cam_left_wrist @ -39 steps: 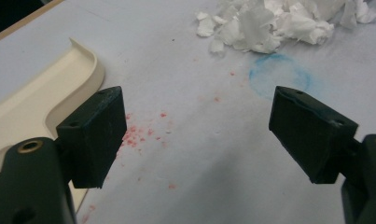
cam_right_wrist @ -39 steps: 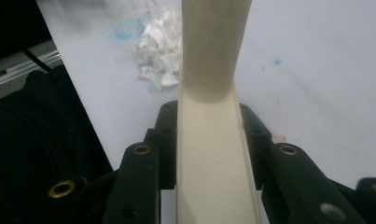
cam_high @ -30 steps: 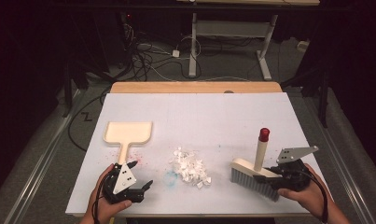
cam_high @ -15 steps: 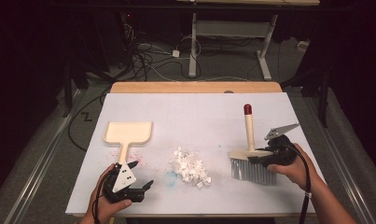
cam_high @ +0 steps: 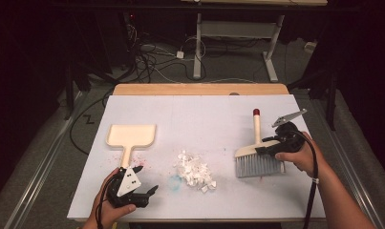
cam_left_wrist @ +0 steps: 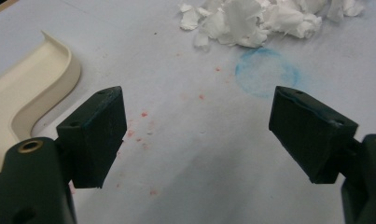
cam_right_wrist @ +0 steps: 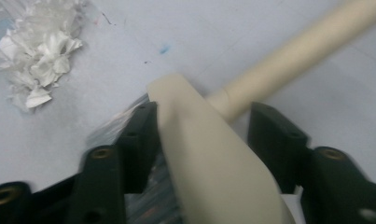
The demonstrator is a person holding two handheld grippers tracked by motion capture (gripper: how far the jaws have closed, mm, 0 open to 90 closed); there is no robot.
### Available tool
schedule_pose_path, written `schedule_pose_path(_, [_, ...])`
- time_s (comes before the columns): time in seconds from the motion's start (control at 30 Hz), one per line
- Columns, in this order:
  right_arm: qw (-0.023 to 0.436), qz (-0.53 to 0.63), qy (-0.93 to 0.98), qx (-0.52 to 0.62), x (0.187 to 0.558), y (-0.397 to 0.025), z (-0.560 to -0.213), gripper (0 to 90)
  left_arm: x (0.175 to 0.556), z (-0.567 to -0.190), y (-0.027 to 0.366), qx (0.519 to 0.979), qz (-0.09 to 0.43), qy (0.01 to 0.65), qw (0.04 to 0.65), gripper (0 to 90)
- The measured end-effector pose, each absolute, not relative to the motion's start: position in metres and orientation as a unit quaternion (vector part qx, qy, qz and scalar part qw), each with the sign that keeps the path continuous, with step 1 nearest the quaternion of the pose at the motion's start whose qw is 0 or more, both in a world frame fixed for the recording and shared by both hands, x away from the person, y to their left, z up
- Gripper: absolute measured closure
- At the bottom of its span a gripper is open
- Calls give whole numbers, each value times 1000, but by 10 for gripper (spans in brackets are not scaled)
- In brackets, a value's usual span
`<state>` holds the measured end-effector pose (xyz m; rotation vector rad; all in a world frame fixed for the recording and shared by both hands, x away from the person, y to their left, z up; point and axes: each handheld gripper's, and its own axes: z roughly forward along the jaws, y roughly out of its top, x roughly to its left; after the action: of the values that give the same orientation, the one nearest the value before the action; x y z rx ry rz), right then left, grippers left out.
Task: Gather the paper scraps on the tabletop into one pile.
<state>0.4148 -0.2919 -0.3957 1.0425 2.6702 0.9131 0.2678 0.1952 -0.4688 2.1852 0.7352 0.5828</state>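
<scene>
**Brush straddled at the right, scraps heaped mid-table**

Centrally, a heap of white paper scraps [cam_high: 195, 171] is seen on the white table [cam_high: 199, 119], beside a faint blue ring [cam_left_wrist: 266, 73]. To its right the cream brush [cam_high: 257, 155] is straddled at its head by the right gripper [cam_high: 271, 145]; whether its jaws press the head cannot be told. A cream dustpan [cam_high: 131, 137] lies left. Near its handle, the left gripper [cam_high: 133, 188] is held wide open and empty.
</scene>
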Motion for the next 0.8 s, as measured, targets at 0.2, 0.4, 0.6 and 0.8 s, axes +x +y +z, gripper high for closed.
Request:
schedule_pose_path(0.2, [134, 272, 881, 362, 414, -299, -397, 561, 267, -468, 193, 853, 229, 284, 373, 184])
schedule_pose_path(0.4, [222, 343, 845, 346, 389, -296, -393, 489, 267, -467, 193, 853, 236, 279, 373, 184])
schedule_pose_path(0.6, [274, 405, 808, 329, 364, -294, -388, 385, 265, -466, 194, 851, 241, 278, 374, 183])
schedule_pose_path(0.8, [322, 423, 780, 331, 339, -300, -387, 265, 266, -465, 195, 847, 247, 283, 376, 183])
